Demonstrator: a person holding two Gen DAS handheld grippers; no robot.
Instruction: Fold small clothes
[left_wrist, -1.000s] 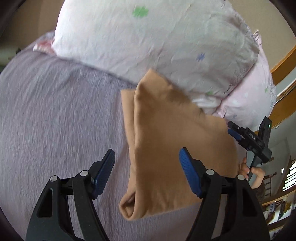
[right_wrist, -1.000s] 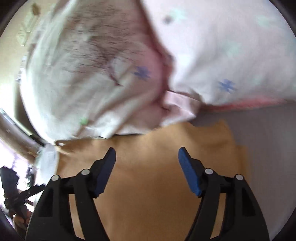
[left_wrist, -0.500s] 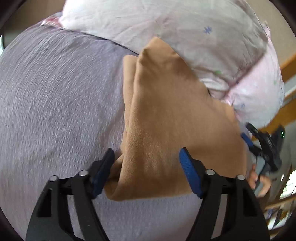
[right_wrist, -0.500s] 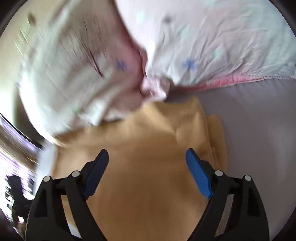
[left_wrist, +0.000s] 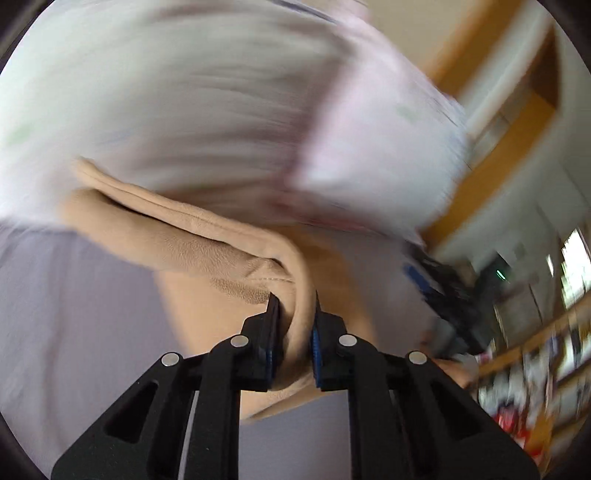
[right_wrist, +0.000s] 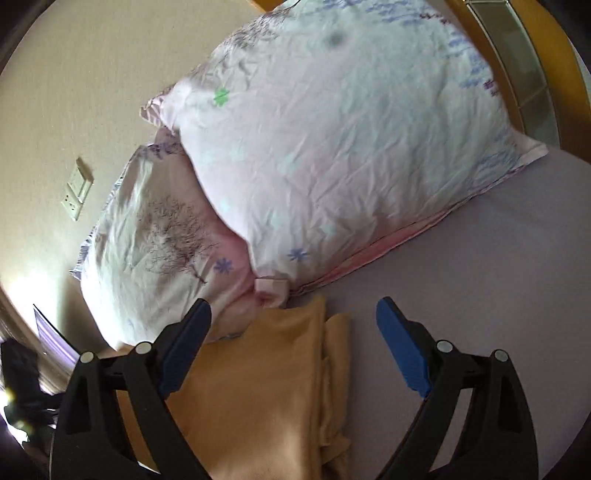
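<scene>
A folded tan garment (left_wrist: 207, 251) lies on the lilac bed sheet (left_wrist: 66, 332), its far end against the pillows. My left gripper (left_wrist: 293, 328) is shut on the garment's near folded edge, with cloth bunched between the blue pads. In the right wrist view the same garment (right_wrist: 266, 384) lies under my right gripper (right_wrist: 295, 350), which is open and empty above it. The right gripper (left_wrist: 443, 295) also shows blurred at the right of the left wrist view.
Two white floral pillows (right_wrist: 332, 147) (right_wrist: 159, 236) lie at the head of the bed against a beige wall (right_wrist: 74, 74). A wooden bed frame (right_wrist: 546, 55) runs behind them. The lilac sheet (right_wrist: 480, 277) stretches to the right.
My left gripper has closed on the garment's near edge; it was open around it before. The right gripper has drawn back and tilted up, still open.
</scene>
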